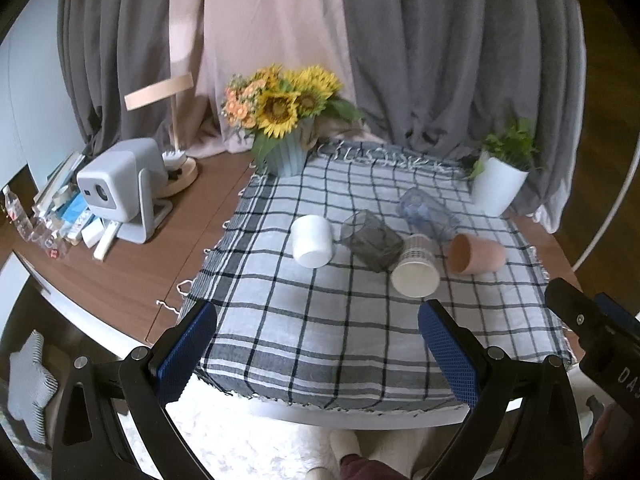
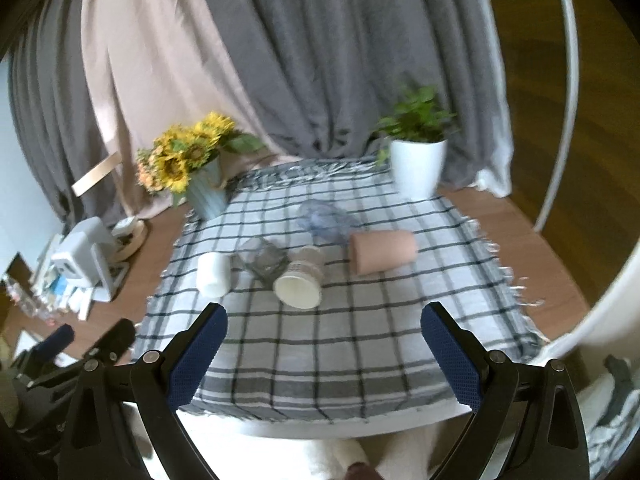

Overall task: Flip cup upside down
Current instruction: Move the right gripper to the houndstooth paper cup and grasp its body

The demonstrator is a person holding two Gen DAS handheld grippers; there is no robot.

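On the checked cloth [image 1: 320, 320], a white cup [image 1: 312, 241], grey glass [image 1: 374, 240], paper cup [image 1: 416, 268] and pink cup [image 1: 476, 255] are laid sideways, seemingly touching mid-row; left gripper [image 1: 318, 354] and right gripper [image 2: 324, 354] are held spread, empty

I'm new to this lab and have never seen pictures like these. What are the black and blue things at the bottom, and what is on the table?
They are hand-held tongs, one per hand, each carrying a wide-angle camera looking along its two blue-padded fingers. One picture is from the left tongs, the other from the right tongs. Both are open and hold nothing. On the checked cloth five cups lie on their sides: a white cup, a grey glass, a paper cup, a clear cup and a pink cup. Sunflowers and a potted plant stand behind.
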